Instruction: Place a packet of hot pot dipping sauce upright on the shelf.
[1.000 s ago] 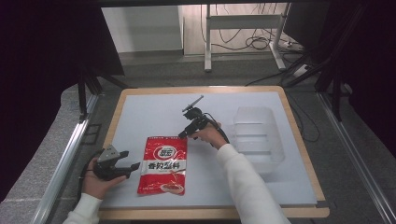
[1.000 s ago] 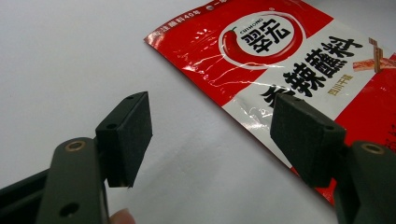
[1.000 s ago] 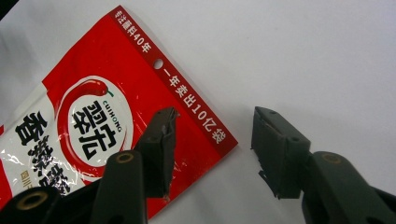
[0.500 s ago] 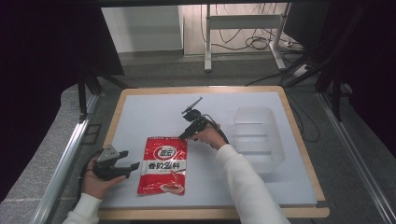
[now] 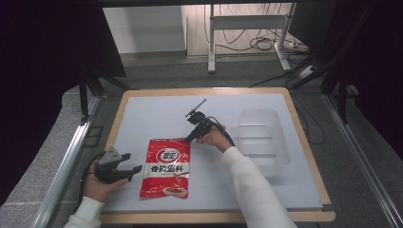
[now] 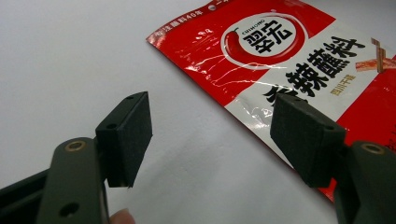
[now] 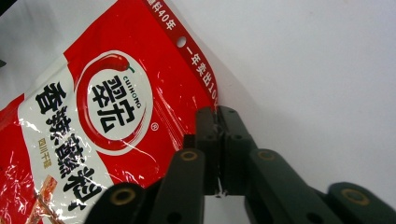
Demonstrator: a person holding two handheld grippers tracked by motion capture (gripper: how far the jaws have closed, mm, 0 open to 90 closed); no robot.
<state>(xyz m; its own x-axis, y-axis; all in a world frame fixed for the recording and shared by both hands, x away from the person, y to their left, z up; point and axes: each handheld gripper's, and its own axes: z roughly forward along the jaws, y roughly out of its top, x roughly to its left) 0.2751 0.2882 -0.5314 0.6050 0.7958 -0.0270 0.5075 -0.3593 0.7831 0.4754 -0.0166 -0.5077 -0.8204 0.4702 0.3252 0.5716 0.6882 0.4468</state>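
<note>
The right gripper (image 7: 218, 122) has just squeezed its fingers shut on the red bag's (image 5: 165, 166) top corner to lift it, while the left gripper (image 6: 212, 140) waits with fingers spread beside the bag on the surface (image 5: 157, 114).

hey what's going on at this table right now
A person is working on a red snack pouch lying flat on a white table, with a gripper in each hand. The right gripper has just been closing and is now shut on the pouch's top right corner. The left gripper sits open at the pouch's left edge, its pads not pressing on anything. A clear plastic bin stands to the right, apart from the pouch.
</note>
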